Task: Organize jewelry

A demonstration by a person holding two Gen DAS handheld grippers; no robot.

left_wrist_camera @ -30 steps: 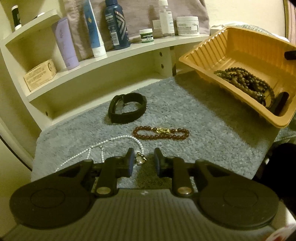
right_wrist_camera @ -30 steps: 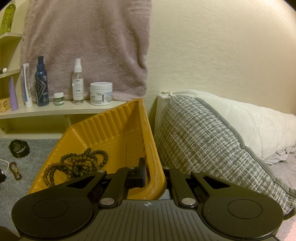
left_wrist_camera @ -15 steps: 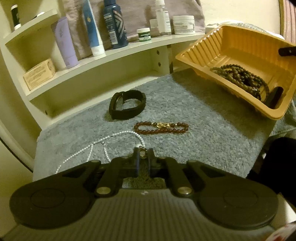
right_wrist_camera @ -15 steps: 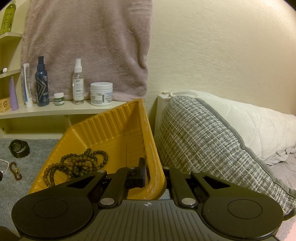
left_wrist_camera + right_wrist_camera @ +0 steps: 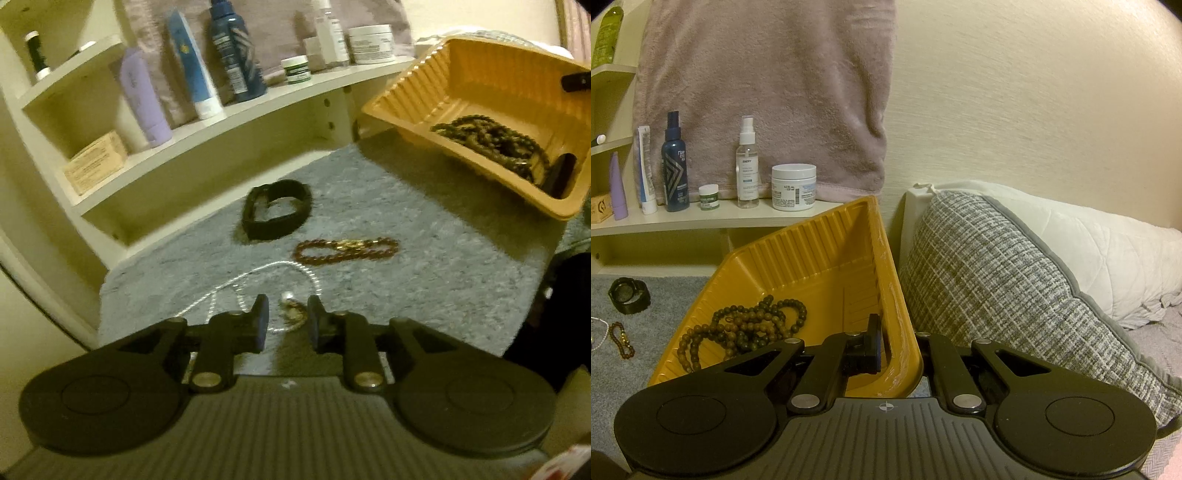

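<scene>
My left gripper (image 5: 286, 310) is open, its jaws on either side of the gold clasp end of a white pearl necklace (image 5: 255, 277) on the grey mat (image 5: 424, 288). A brown bead bracelet (image 5: 347, 250) and a black watch (image 5: 277, 209) lie just beyond. My right gripper (image 5: 897, 332) is shut on the rim of the tilted yellow tray (image 5: 820, 254), which holds a dark bead necklace (image 5: 746, 328). The tray also shows in the left wrist view (image 5: 491, 92), raised at the right.
A cream shelf (image 5: 258, 107) behind the mat carries bottles, tubes and jars. A pink towel (image 5: 764, 92) hangs on the wall. A grey checked cushion (image 5: 1004, 295) and a white pillow (image 5: 1100, 251) lie right of the tray.
My left gripper closed at the necklace clasp half a second ago and has opened again; the clasp still lies on the mat. The right gripper and tray have not moved.
</scene>
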